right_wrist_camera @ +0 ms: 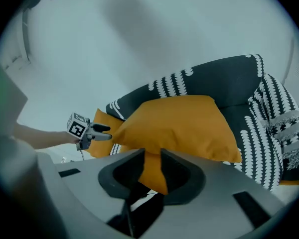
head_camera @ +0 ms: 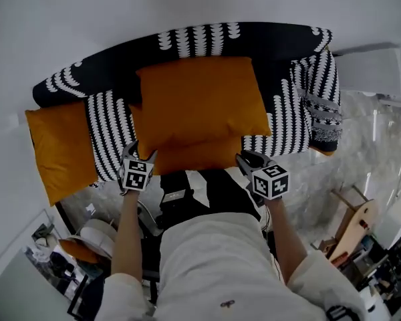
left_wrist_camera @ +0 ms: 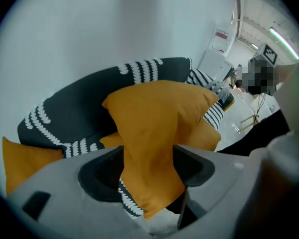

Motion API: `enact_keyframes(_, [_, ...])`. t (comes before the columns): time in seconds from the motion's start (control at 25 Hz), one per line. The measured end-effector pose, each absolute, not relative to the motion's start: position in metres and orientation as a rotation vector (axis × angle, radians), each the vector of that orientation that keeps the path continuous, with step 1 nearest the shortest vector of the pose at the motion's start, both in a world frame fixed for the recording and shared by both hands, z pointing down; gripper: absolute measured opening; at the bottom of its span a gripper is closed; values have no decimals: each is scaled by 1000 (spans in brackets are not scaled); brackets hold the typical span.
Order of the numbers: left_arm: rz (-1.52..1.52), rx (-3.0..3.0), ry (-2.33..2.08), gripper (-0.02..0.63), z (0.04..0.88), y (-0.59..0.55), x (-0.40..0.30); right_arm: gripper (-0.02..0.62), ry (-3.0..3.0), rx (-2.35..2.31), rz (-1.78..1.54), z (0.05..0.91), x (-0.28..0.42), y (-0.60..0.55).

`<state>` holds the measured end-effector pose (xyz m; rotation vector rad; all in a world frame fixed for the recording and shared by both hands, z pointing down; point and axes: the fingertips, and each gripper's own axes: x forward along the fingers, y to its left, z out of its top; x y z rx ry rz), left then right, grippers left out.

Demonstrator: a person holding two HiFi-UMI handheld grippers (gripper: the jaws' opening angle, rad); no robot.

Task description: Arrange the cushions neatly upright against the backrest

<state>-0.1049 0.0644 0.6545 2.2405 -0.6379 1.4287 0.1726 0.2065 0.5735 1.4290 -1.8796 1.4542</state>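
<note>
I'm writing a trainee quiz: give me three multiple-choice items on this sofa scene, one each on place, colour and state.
1. The lone orange cushion sits at the sofa's: A left end; B right end; C middle.
2. The large cushion is: A grey; B green; C orange.
3. The right hand-held gripper is: A open, empty; B shut on the large cushion's corner; C shut, empty.
Answers: A, the head view shows it leftmost; C, it is plainly orange in all views; B, its jaws pinch that corner.
</note>
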Motion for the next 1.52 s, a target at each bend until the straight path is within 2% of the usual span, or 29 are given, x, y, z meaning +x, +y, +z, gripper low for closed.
enact_keyframes(0.08, [1483, 2194, -599, 327, 671, 69, -98, 195, -1849, 1395, 1427, 596, 187, 206])
enact_keyframes(0.2, [1516, 2147, -595, 346, 693, 70, -89, 208, -1767, 1375, 1293, 630, 216, 201])
enact_keyframes(0.48, [1560, 2108, -615, 350, 719, 67, -95, 262, -1635, 1107, 631, 700, 241, 182])
enact_keyframes(0.64, [1568, 2103, -638, 347, 723, 67, -99, 264, -1593, 1059, 571, 728, 235, 178])
enact_keyframes(0.84, [1631, 2024, -557, 296, 732, 73, -98, 262, -1533, 1052, 578, 740, 234, 176])
enact_keyframes(0.92, [1661, 1998, -517, 273, 732, 70, -96, 239, -1517, 1057, 578, 739, 235, 175])
enact_keyframes(1.08, [1676, 2012, -450, 210, 726, 67, -86, 83, -1464, 1062, 583, 729, 241, 176])
enact_keyframes(1.16, [1670, 2040, -436, 185, 718, 64, -81, 37, -1446, 1080, 613, 720, 243, 175])
enact_keyframes(1.52, [1473, 2233, -463, 129, 663, 36, -79, 15, -1359, 1244, 579, 644, 242, 161])
